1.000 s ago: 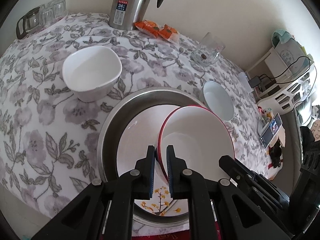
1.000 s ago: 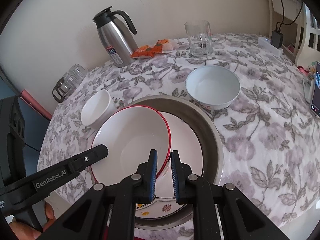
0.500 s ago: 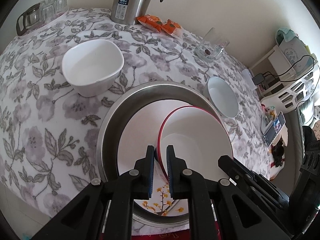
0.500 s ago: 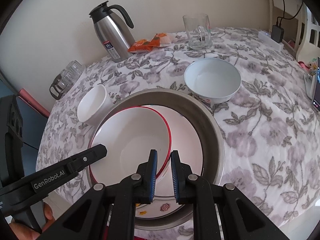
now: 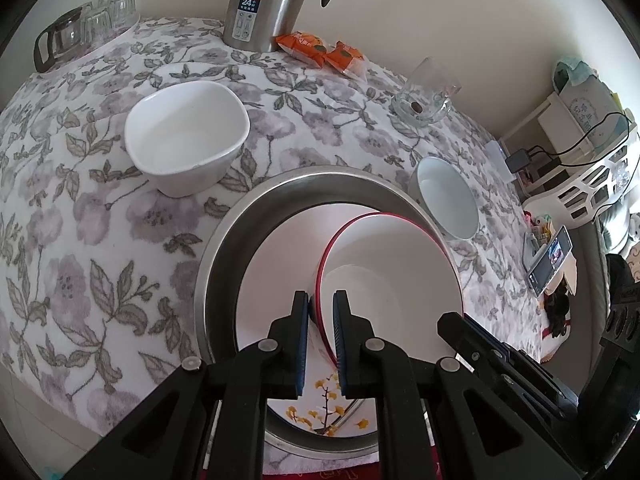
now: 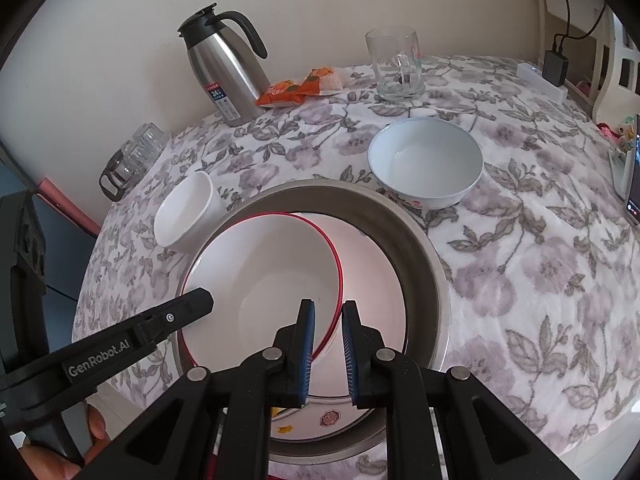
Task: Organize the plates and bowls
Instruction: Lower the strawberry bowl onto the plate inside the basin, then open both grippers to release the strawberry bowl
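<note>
1. Floral tablecloth (image 5: 100, 220) with grey and purple leaves covers the round table, which stands against a cream wall.
2. I see a big steel basin (image 5: 224, 248) near the table edge, and a white plate (image 5: 280, 256) lies flat inside it.
3. I hold a red-rimmed bowl (image 5: 400, 264) over this plate; it is tilted, not flat.
4. My left gripper (image 5: 321, 312) is closed on the near rim of the red-rimmed bowl; the blue pads press it from both sides.
5. My right gripper (image 6: 328, 320) is clamped on the opposite side of the same rim, so both tools carry one bowl.
6. Beside the basin, a squarish white bowl (image 5: 186, 140) stands on the cloth on the left side.
7. On the right side stands a round white bowl (image 6: 426, 164), just beside the basin rim.
8. Near the wall I see a steel thermos jug (image 6: 224, 76), orange snack packets (image 6: 300, 88) and a glass mug (image 6: 396, 66).
</note>
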### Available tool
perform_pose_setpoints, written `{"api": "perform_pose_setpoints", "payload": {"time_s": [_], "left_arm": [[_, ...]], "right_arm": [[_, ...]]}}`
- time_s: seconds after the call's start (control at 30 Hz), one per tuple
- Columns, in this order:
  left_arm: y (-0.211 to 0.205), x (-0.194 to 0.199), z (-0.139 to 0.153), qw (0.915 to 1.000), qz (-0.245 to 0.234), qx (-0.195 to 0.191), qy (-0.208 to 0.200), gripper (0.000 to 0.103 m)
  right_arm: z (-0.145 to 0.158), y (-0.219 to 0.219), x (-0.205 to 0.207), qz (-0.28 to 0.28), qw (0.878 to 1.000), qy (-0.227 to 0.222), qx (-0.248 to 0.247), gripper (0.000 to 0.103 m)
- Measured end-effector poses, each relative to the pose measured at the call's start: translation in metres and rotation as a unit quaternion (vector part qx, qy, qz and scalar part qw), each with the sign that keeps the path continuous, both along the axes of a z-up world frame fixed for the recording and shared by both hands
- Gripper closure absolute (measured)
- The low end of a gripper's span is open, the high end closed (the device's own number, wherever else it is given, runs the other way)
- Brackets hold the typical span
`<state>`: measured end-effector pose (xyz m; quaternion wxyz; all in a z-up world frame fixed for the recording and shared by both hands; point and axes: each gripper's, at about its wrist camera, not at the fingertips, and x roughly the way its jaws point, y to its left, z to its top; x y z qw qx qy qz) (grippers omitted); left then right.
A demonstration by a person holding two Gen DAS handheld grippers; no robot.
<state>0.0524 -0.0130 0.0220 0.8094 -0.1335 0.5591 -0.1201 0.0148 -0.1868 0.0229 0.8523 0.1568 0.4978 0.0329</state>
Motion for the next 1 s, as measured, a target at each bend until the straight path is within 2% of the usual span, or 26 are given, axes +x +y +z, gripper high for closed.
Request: {"api": "perform_pose_setpoints", "payload": {"time_s": [0.77,1.0], "left_arm": [[0.0023,0.0027,-0.0013,0.9999,0.008,-0.015,-0.003,0.091],[0.0034,0.0027,-0.0014,0.9998,0.011,-0.019,0.001,0.088]], "right_arm": [[0.0015,-0.0048,0.0018,-0.009,1.0,-0.014,0.006,0.088],[-0.0002,-0.0049,0.0024,-0.011,1.0,-0.011,0.006,0.087]]}}
